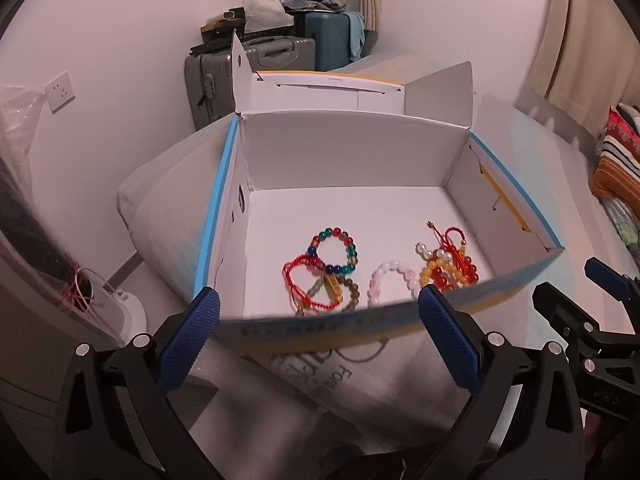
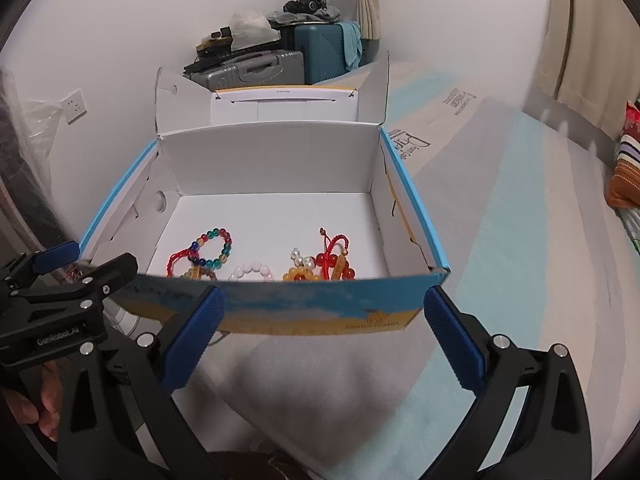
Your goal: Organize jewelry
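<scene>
An open white cardboard box with a blue rim stands on a bed. On its floor lie a multicolour bead bracelet, a red cord bracelet, a pink bead bracelet and a tangle of orange and red beads with pearls. My left gripper is open just before the box's near wall, with nothing between its fingers. My right gripper is open beside it, also holding nothing. Each gripper shows at the edge of the other's view.
Behind the box its lid stands up. A grey suitcase and a teal one with clutter on top stand against the wall. A striped pillow lies at the right. A hand holds the left gripper's handle.
</scene>
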The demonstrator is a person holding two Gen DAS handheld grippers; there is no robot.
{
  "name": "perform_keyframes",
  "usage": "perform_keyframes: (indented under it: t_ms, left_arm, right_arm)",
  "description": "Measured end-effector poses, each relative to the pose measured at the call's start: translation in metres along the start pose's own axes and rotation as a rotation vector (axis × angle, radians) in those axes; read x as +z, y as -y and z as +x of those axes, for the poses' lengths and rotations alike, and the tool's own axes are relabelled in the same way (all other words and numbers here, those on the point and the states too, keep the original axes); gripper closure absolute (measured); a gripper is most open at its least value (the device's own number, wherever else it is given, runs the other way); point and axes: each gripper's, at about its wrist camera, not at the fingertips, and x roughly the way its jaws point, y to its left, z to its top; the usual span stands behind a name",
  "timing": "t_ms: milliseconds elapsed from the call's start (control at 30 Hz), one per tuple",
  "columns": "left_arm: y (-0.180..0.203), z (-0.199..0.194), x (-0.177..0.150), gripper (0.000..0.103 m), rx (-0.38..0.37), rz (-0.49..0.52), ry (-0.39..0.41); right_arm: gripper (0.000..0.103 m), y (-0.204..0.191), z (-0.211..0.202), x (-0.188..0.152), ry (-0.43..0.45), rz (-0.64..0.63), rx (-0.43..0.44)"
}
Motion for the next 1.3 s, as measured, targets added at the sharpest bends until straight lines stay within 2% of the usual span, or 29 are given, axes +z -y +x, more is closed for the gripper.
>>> perform_keyframes:
  t_ms: [467,1300]
  left_arm:
    - [0.007,-0.018,-0.016,0.006,0.035,0.017,0.041]
    - [0.020,-0.016,-0.014,0.006,0.096,0.017,0.018]
  right_arm:
    - [0.007,0.003,-0.010,-0.008,0.007,0.024,-0.002]
    - [0.007,0.011,-0.003,-0.001,0.000,0.025,0.029]
